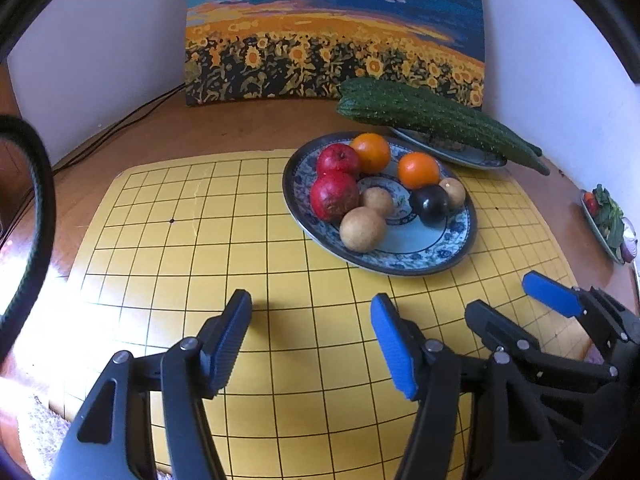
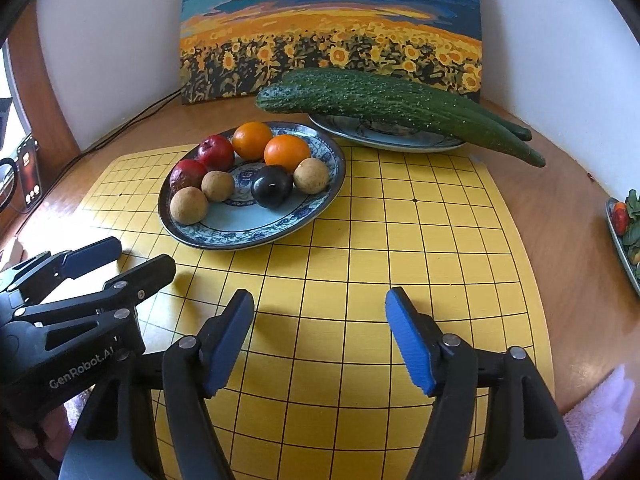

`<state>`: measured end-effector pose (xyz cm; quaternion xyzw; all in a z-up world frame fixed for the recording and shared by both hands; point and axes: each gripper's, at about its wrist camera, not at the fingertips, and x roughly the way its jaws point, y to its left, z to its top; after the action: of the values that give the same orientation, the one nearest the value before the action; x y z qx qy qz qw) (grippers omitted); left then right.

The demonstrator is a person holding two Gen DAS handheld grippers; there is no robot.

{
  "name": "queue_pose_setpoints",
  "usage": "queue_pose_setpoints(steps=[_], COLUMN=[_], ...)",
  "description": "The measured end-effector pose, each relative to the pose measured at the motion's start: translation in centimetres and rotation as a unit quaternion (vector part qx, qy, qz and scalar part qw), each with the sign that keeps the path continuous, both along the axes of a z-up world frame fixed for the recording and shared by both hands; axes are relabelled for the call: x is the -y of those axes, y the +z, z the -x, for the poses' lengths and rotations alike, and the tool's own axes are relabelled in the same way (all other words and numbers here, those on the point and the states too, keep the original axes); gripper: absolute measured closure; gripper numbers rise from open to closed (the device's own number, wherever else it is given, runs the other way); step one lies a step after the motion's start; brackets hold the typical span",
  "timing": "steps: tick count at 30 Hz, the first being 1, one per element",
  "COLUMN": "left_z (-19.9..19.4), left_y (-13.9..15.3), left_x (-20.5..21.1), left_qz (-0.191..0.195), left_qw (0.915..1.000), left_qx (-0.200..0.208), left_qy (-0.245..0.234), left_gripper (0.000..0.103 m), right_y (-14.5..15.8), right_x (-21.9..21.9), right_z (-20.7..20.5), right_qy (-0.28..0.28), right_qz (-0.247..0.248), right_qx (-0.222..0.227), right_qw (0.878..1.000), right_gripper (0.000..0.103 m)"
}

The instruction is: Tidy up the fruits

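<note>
A blue-patterned plate (image 1: 420,256) (image 2: 248,236) on the yellow grid board holds two red apples (image 1: 334,196) (image 2: 216,152), two oranges (image 1: 418,170) (image 2: 286,152), a dark plum (image 1: 429,202) (image 2: 272,186) and three brown round fruits (image 1: 362,228) (image 2: 188,205). My left gripper (image 1: 312,328) (image 2: 138,256) is open and empty, over the board in front of the plate. My right gripper (image 2: 320,328) (image 1: 516,300) is open and empty, beside it to the right.
Behind the fruit plate a second plate (image 2: 384,140) (image 1: 452,152) carries two long green cucumbers (image 2: 400,108) (image 1: 432,116). A sunflower painting (image 1: 336,32) leans on the wall. A dish of vegetables (image 1: 608,220) (image 2: 626,224) sits at the right edge. Cables (image 1: 120,124) run at the back left.
</note>
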<state>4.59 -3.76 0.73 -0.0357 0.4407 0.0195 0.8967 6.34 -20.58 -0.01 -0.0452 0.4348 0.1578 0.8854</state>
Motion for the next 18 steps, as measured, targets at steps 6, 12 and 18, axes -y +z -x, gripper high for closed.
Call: queue_pose_setpoints(steps=[6, 12, 18], left_z=[-0.03, -0.1, -0.17], left_y=[-0.05, -0.15, -0.19], left_x=[0.24, 0.34, 0.45], left_qz=[-0.006, -0.011, -0.016], left_qw=[1.0, 0.9999, 0.9998], left_qx=[0.0, -0.001, -0.002], left_qy=[0.004, 0.006, 0.008], left_gripper=[0.038, 0.038, 0.038], right_y=[-0.05, -0.11, -0.13], right_x=[-0.12, -0.18, -0.23], right_z=[-0.06, 0.02, 0.09], right_qy=[-0.001, -0.001, -0.001], right_qz=[0.008, 0.013, 0.015], right_qx=[0.001, 0.002, 0.003], right_qw=[1.0, 1.0, 1.0], right_gripper=[0.032, 0.032, 0.032])
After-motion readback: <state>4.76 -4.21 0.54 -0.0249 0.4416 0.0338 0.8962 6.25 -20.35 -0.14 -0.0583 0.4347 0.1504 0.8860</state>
